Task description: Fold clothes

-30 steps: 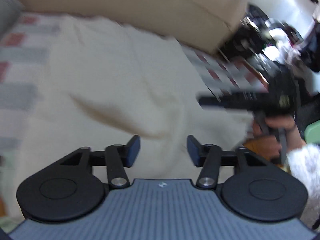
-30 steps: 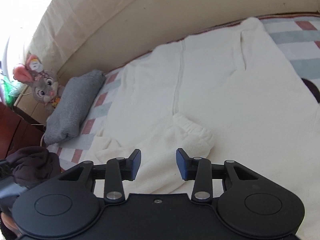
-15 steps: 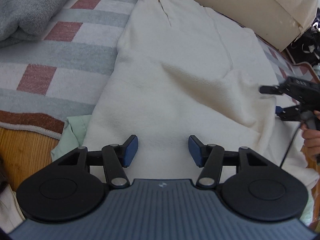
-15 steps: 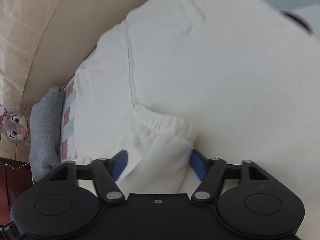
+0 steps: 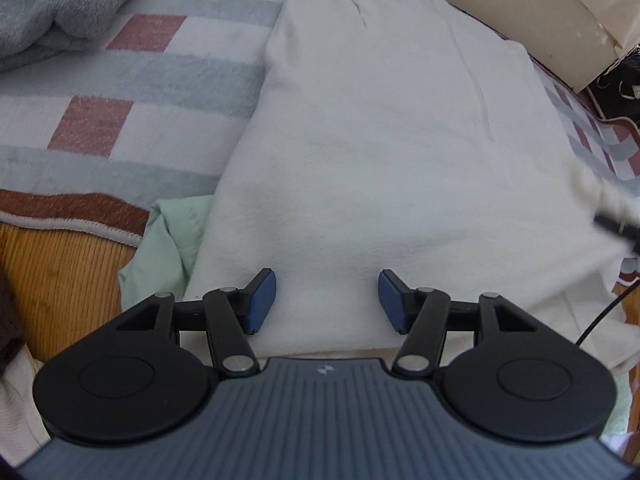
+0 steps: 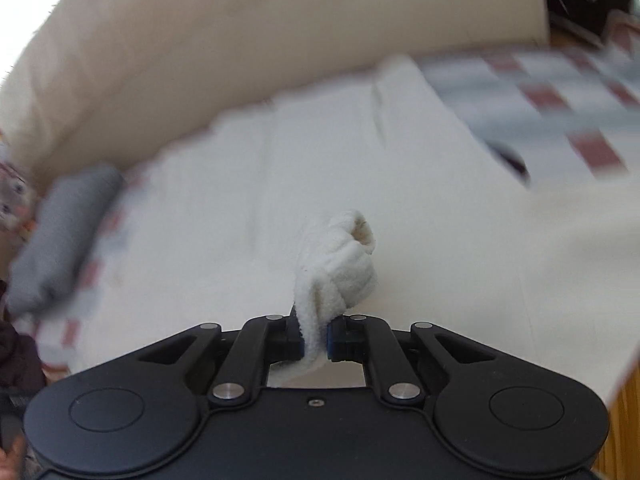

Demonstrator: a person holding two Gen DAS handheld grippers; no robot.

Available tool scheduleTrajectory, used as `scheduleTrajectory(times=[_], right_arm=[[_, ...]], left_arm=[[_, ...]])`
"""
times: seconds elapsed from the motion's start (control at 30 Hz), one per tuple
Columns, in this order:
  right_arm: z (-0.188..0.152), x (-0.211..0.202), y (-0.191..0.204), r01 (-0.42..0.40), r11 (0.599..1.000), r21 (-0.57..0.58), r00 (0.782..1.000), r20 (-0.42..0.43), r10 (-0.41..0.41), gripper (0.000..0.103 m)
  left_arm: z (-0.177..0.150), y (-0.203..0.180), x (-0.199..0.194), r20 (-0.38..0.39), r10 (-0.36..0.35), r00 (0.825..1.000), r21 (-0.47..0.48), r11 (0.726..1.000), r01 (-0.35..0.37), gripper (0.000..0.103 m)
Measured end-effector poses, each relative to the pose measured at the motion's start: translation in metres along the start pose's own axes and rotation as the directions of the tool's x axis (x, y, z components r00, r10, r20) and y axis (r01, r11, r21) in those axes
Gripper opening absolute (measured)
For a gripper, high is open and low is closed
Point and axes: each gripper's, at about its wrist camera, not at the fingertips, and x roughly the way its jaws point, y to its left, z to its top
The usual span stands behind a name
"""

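A checked blanket (image 5: 132,92) covers the bed, and a cream fleece garment (image 5: 380,140) lies spread across it, reaching the near edge. The right gripper (image 6: 315,336) has just closed, clenched on the garment's cuff (image 6: 340,264). The left gripper (image 5: 327,300) hovers released above the near hem.

- You have one cream fleece garment (image 5: 380,152) spread out, one cuff (image 6: 344,264) of it bunched.
- You have one checked blanket (image 5: 132,92) beneath.
- One grey folded cloth (image 5: 52,8).
- One pale green cloth (image 5: 168,248).
- You hold two grippers: left gripper (image 5: 327,300), right gripper (image 6: 314,336).
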Motion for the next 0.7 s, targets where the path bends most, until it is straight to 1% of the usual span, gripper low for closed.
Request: scheduleTrajectory(times=[0.03,0.1,0.2,0.27,0.3,0.33,0.4,0.47,0.53,0.63,0.67,0.7], right_arm=[[-0.008,0.002,-0.004,0.020,1.000,0.017,0.999,-0.033,-0.019,0.010],[-0.012,0.005,-0.013,0.020,0.998,0.068,0.998,-0.059,-0.016,0.011],[-0.001,-0.001,-0.017,-0.027,0.990,0.136,0.999,-0.041,0.033,0.011],[0.004,-0.002,-0.011,-0.012,0.995,0.100,0.999,-0.050,0.017,0.015],[0.002,-0.002,-0.012,0.022,0.998,0.067,0.999,-0.049,-0.019,0.021],[-0.001,-0.002,-0.012,0.058,0.998,0.032,0.997,-0.046,-0.057,0.032],[-0.010,-0.003,-0.018,0.150,0.989,-0.016,0.988,-0.040,-0.151,0.044],[-0.007,-0.008,-0.020,0.165,0.986,-0.028,0.986,-0.018,-0.165,0.045],[0.002,-0.017,-0.025,0.157,0.987,-0.031,0.988,0.015,-0.157,0.048],[0.015,-0.026,-0.031,0.225,0.974,-0.009,0.973,0.065,-0.224,0.050],[0.017,-0.028,-0.035,0.221,0.975,0.013,0.973,0.070,-0.221,0.050],[0.019,-0.029,-0.040,0.200,0.979,0.042,0.977,0.065,-0.202,0.050]], left_arm=[[0.000,0.000,0.000,-0.001,-0.002,1.000,0.000,1.000,0.002,0.057],[0.000,0.000,0.000,-0.003,-0.004,1.000,0.004,1.000,0.004,0.057],[-0.001,0.004,0.000,-0.003,-0.009,1.000,-0.008,1.000,0.009,0.057],[-0.001,0.007,0.001,-0.005,-0.011,1.000,-0.019,1.000,0.011,0.057],[-0.001,0.007,0.001,-0.008,-0.014,1.000,-0.026,1.000,0.014,0.057],[0.000,0.008,0.001,-0.013,-0.018,1.000,-0.032,0.999,0.017,0.057],[0.000,0.010,0.001,-0.017,-0.025,1.000,-0.042,0.999,0.024,0.057],[0.000,0.011,0.002,-0.018,-0.031,0.999,-0.047,0.998,0.030,0.057],[0.001,0.010,0.004,-0.024,-0.025,0.999,-0.041,0.999,0.024,0.057],[0.001,0.007,0.004,-0.024,-0.013,1.000,-0.025,1.000,0.012,0.058],[0.000,0.006,0.004,-0.023,-0.010,1.000,-0.020,1.000,0.009,0.058],[0.000,0.006,0.004,-0.020,-0.010,1.000,-0.019,1.000,0.009,0.058]])
